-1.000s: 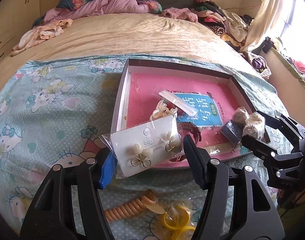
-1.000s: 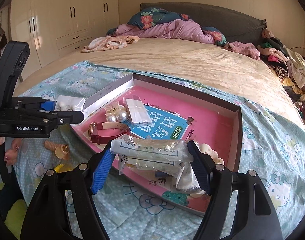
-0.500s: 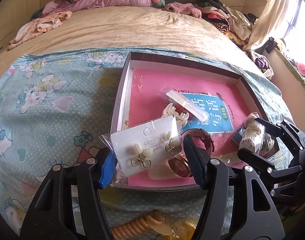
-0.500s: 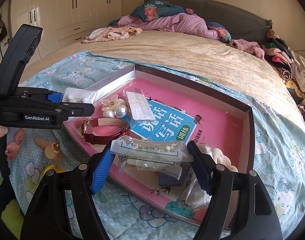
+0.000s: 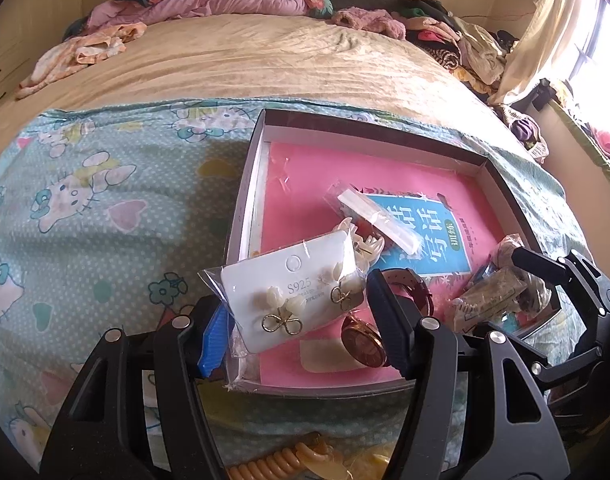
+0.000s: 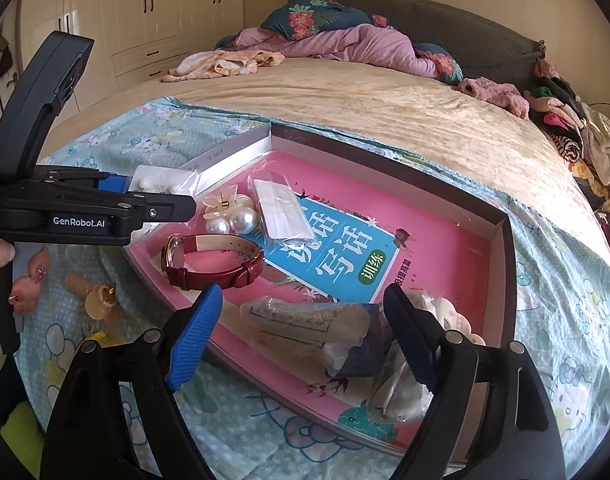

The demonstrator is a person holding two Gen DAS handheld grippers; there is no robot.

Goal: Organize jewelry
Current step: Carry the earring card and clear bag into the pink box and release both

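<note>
Right claw (image 6: 301, 332): jaws opening, wide; crinkled bag (image 6: 305, 324) lies between them on the box floor, pads look clear of it.
Left claw (image 5: 295, 324): half open, clamped on the earring card (image 5: 289, 292) by its side edges.
Box (image 5: 245, 216): landmark; shallow, stiff card walls, pink book lining the floor.
Bag: at box near-right corner; light, soft, crackly film, slides easily. Regrip by pinching a bunched fold, not the flat face.
Watch (image 6: 213, 260): near-left part of box; heaviest piece, glass face. Take it by the red strap.
Earring card: over box near-left rim, in a clear sleeve; light, stiff, slick. Edge grip is right; keep clear of the studs.
Pearl clip (image 6: 229, 212): left side of box, beyond the watch; small, rolls, petals look brittle.
</note>
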